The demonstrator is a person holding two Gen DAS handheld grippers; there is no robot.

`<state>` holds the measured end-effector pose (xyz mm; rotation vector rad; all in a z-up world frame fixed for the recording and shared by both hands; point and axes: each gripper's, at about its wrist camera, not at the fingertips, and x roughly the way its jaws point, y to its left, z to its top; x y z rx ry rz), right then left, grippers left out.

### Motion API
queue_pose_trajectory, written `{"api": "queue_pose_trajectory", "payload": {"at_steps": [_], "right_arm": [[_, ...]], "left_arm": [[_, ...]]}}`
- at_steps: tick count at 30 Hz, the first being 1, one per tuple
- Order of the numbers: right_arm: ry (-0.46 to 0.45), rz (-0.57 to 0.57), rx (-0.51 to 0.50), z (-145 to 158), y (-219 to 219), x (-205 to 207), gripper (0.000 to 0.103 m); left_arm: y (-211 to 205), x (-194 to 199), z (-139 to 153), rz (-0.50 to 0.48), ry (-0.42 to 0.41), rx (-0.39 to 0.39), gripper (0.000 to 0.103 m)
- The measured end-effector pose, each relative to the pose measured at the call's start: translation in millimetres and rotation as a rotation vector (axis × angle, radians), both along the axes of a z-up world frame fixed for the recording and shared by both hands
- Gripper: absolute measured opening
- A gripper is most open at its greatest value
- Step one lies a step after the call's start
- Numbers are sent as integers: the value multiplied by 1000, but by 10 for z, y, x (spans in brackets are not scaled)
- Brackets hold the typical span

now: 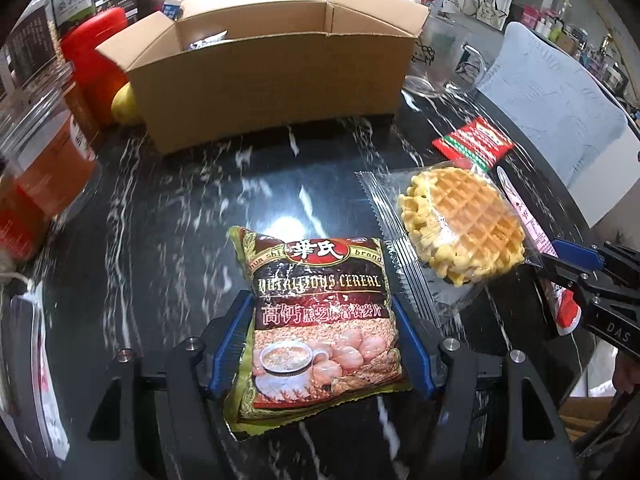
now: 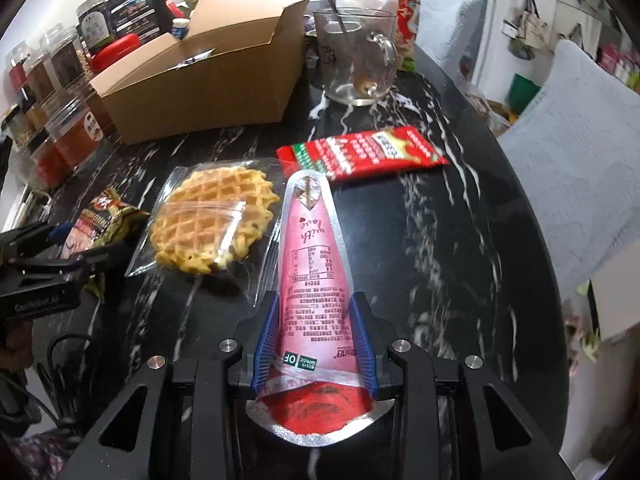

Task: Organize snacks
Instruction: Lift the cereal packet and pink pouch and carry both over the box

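Left hand-held gripper (image 1: 324,344): blue pads pressed against both long edges of the cereal sachet (image 1: 320,320), lower centre of the left wrist view. Sachet grasped at its lower half; whether it is lifted off the dark marbled tabletop (image 1: 160,200) cannot be told. Judged light, soft and crinkly, with loose fill; foil film is likely slippery, so a grip across the filled body should hold better than one on a flat seam.

Right hand-held gripper (image 2: 314,340): clenched on the pink cone-shaped pouch (image 2: 312,272), centre of the right wrist view, pads on its slanting sides near the wide end. The taper means it could squeeze forward out of the grip; contents unknown, so moderate pressure seems wise.

Still on the tabletop: wrapped waffle (image 2: 212,224), left of centre in the right wrist view, just beside the pouch. Judged brittle; better taken by the clear wrapper margin than across the waffle. Red flat packet (image 2: 360,156) lies beyond the pouch tip, thin and flexible.

Open cardboard box (image 1: 272,68), upper centre of the left wrist view, is the probable destination; something already lies inside. Glass mug (image 2: 356,56) stands to its right; worth avoiding.
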<state>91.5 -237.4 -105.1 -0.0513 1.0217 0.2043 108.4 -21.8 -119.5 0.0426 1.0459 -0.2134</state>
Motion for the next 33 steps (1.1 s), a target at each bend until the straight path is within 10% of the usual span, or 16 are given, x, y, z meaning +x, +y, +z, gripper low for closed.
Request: {"api": "queue_pose_trajectory", "payload": {"at_steps": [12, 19, 24, 26, 29, 33], "right_arm": [[36, -78, -65, -61, -4, -124, 78], [4, -68, -69, -81, 7, -184, 81], [-32, -64, -62, -79, -8, -240, 73], [-50, -71, -59, -57, -18, -258, 53], [-46, -85, -48, -40, -27, -246, 41], [-46, -87, -13, -32, -15, -232, 36]], "left_arm": [[23, -32, -35, 4, -22, 47, 76], [129, -21, -60, 35, -15, 53, 97], [182, -4, -90, 47, -26, 47, 103], [185, -21, -90, 45, -40, 46, 101], [190, -101, -42, 22, -84, 35, 72], [144, -170, -20, -15, -118, 39, 64]]}}
